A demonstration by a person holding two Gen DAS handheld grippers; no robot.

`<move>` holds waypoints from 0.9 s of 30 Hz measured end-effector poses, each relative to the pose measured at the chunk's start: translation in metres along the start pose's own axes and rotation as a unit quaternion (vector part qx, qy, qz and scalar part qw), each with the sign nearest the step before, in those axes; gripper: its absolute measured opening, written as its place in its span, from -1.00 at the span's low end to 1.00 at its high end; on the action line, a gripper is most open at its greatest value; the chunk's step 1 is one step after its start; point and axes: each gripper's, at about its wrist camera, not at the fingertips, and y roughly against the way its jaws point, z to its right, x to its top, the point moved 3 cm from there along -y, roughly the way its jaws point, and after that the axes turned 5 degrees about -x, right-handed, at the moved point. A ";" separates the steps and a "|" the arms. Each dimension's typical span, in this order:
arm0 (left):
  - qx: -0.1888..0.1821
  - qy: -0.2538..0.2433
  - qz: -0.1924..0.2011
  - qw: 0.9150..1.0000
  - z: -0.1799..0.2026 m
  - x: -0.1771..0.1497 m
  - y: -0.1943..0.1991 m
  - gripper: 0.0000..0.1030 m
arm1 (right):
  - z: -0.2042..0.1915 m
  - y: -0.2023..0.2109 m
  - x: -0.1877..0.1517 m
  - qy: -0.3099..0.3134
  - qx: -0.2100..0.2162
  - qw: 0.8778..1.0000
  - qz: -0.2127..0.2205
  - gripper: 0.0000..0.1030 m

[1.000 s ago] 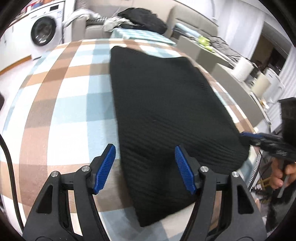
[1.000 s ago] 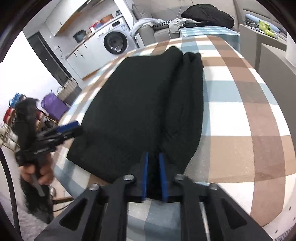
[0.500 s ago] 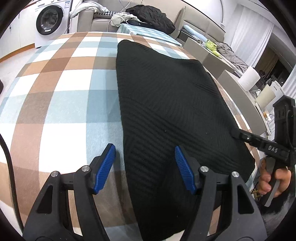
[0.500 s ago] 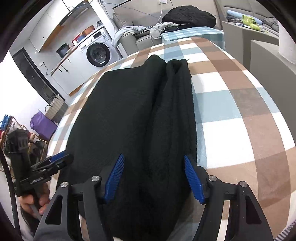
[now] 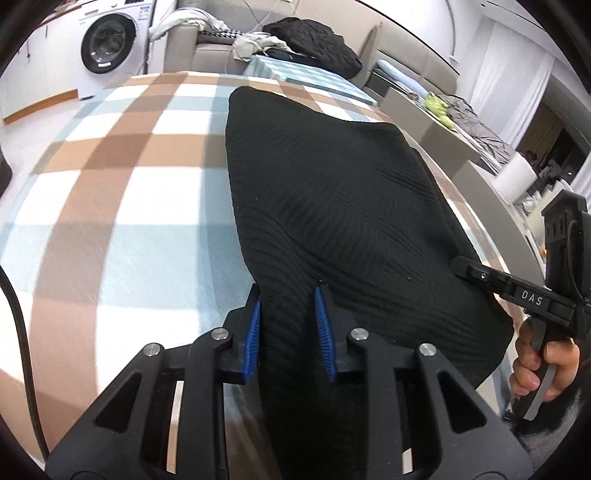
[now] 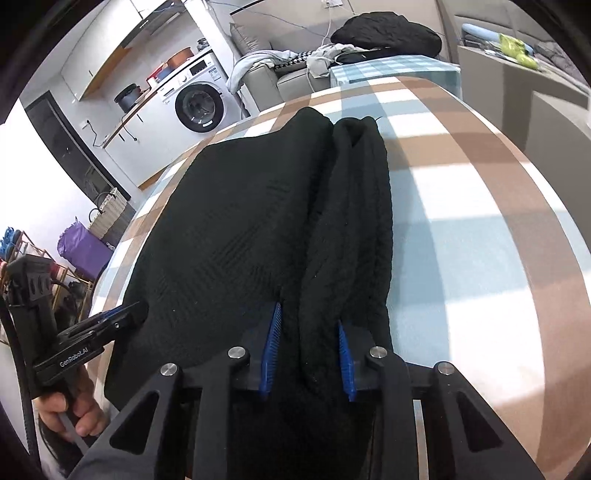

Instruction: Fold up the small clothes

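A black ribbed knit garment (image 5: 332,184) lies lengthwise on the table under a brown, blue and white checked cloth (image 5: 129,184). My left gripper (image 5: 288,295) is at the garment's near left corner, its jaws closing with the knit bunched between the blue pads. My right gripper (image 6: 308,317) is at the near right side, its jaws closing on a thick rolled fold of the garment (image 6: 240,221). Each wrist view also shows the other gripper at the cloth's near edge: the right gripper (image 5: 465,266) and the left gripper (image 6: 129,314).
A person's hand (image 5: 543,365) holds the right gripper's handle. Beyond the table stand a washing machine (image 5: 107,48) and a sofa (image 5: 199,55) with a pile of dark clothes (image 5: 314,33). A grey ledge (image 5: 443,140) runs along the table's right side.
Both grippers moved forward onto the garment's near edge, and their jaws went from wide open to narrow around the knit. The right gripper had been shut a second ago, then opened.
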 end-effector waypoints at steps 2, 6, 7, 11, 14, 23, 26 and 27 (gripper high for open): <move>0.012 -0.001 0.006 1.000 -0.007 0.010 -0.003 -0.53 | -0.006 -0.009 0.009 0.000 0.000 1.000 0.000 -0.45; 0.036 -0.001 0.012 0.999 -0.019 0.026 -0.010 -0.53 | -0.019 -0.020 0.023 0.013 -0.012 1.000 0.003 -0.45; 0.043 -0.001 0.014 0.999 -0.022 0.030 -0.013 -0.53 | -0.023 -0.024 0.027 0.014 -0.014 1.000 0.005 -0.45; 0.052 0.000 0.017 0.999 -0.030 0.040 -0.017 -0.53 | -0.033 -0.033 0.037 0.019 -0.023 1.000 0.009 -0.45; 0.052 0.002 0.019 0.998 -0.034 0.043 -0.020 -0.53 | -0.034 -0.037 0.042 0.015 -0.022 1.000 0.012 -0.44; 0.068 -0.012 0.038 0.997 -0.028 0.040 0.000 -0.46 | -0.037 -0.025 0.039 0.034 -0.035 0.999 0.023 -0.14; 0.069 -0.011 0.058 0.996 -0.026 0.038 0.017 -0.07 | -0.041 -0.010 0.036 0.058 -0.034 0.997 0.047 0.19; 0.071 -0.012 0.067 0.995 -0.024 0.037 0.023 0.15 | -0.043 -0.004 0.035 0.067 -0.033 0.996 0.057 0.37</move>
